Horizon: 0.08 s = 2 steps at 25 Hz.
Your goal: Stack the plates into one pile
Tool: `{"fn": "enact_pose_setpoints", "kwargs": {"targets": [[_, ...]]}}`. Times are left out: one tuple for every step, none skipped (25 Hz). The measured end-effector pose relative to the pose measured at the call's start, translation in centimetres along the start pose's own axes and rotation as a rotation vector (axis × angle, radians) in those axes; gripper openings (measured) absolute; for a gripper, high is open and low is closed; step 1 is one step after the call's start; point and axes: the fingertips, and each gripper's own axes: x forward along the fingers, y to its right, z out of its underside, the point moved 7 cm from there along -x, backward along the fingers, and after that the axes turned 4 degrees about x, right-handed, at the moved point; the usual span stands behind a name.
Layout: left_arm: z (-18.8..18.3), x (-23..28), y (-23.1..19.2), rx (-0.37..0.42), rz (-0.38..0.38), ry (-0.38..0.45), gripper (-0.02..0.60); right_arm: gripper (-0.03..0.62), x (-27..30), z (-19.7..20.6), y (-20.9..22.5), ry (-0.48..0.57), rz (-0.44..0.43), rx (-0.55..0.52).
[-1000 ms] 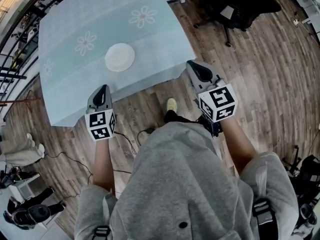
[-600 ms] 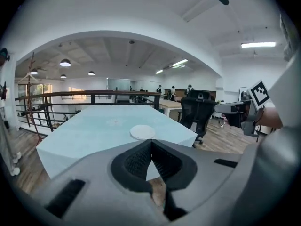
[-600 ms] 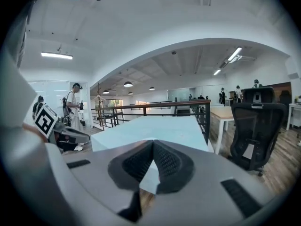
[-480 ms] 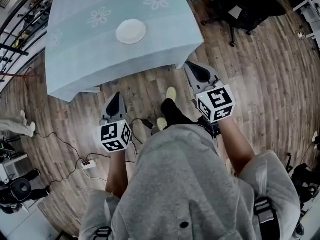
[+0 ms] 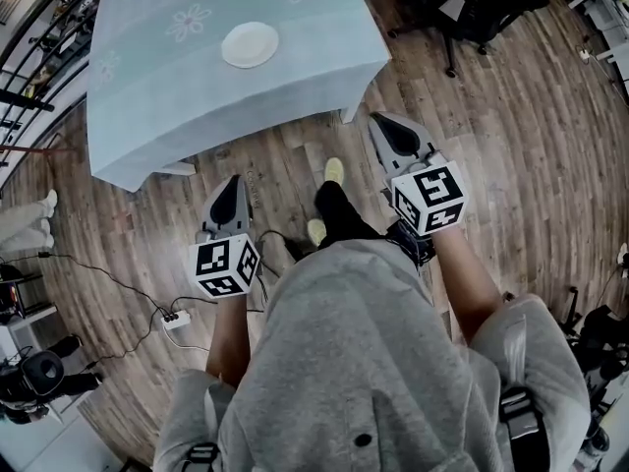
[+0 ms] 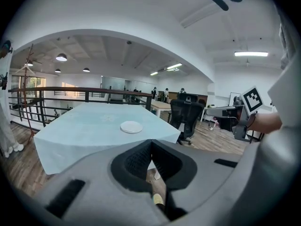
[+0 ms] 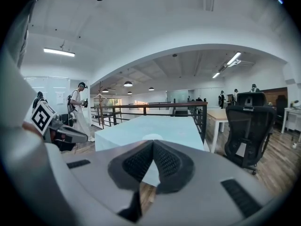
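Observation:
A single pile of white plates (image 5: pixel 250 44) rests on the table's light blue cloth (image 5: pixel 157 96); in the left gripper view the plates (image 6: pixel 131 126) show far ahead on the table. The jaws half hide the plates (image 7: pixel 151 137) in the right gripper view. My left gripper (image 5: pixel 233 181) hangs over the wooden floor short of the table's near edge, shut and empty. My right gripper (image 5: pixel 379 122) is near the table's right corner, also over the floor, its jaws shut with nothing between them.
A black office chair (image 5: pixel 472 8) stands to the right of the table. A power strip (image 5: pixel 175 318) and cables lie on the floor at the left. Yellow shoes (image 5: pixel 335 171) are below me. A railing (image 6: pixel 56 95) runs behind the table. A person in white (image 7: pixel 81 109) stands at the left.
Both grippers have drawn back from the table's edge, so the table and plates now lie farther off. The left gripper has shifted right and rolled a little.

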Motion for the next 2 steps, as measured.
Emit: {"fn": "enact_pose_setpoints", "kwargs": {"targets": [[-0.12, -0.16, 0.07, 0.002, 0.001, 0.007, 0.02, 0.025, -0.18, 0.05, -0.05, 0.003, 0.004, 0.0], [-0.24, -0.31, 0.14, 0.005, 0.001, 0.013, 0.02, 0.025, -0.35, 0.09, -0.08, 0.005, 0.008, 0.001]]}}
